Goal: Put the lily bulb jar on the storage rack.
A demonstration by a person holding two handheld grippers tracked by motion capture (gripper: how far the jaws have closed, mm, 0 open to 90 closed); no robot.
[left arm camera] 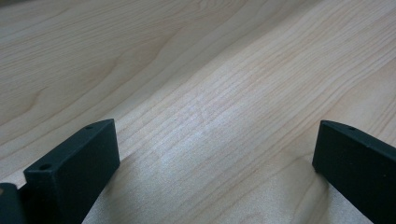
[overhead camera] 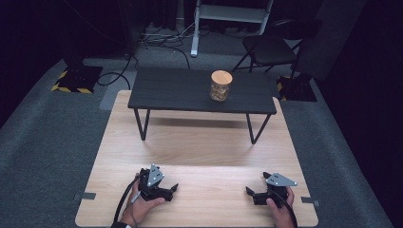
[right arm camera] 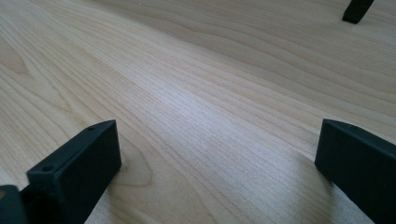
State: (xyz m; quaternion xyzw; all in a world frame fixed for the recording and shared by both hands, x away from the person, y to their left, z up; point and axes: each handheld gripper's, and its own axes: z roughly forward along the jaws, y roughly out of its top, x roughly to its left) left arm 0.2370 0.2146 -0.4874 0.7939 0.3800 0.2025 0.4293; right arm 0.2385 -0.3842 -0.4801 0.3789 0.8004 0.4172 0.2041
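Note:
A glass jar (overhead camera: 221,86) with a round wooden lid stands upright on a low black bench (overhead camera: 180,90) at the far side of the light wooden table (overhead camera: 199,147). My left gripper (overhead camera: 171,189) rests near the table's front edge, held by a hand, its jaws pointing right. My right gripper (overhead camera: 255,186) rests at the front right with its jaws pointing left. Both are far from the jaw-free jar. In the left gripper view the left gripper (left arm camera: 215,149) is open over bare wood. The right gripper (right arm camera: 217,149) is likewise open over bare wood.
One black bench leg (right arm camera: 357,10) stands ahead of the right gripper. Grey carpet surrounds the table. A dark chair (overhead camera: 271,47), floor cables (overhead camera: 161,40) and yellow-black striped bases (overhead camera: 76,80) lie beyond it. Tape tabs (overhead camera: 84,195) mark the table's side edges.

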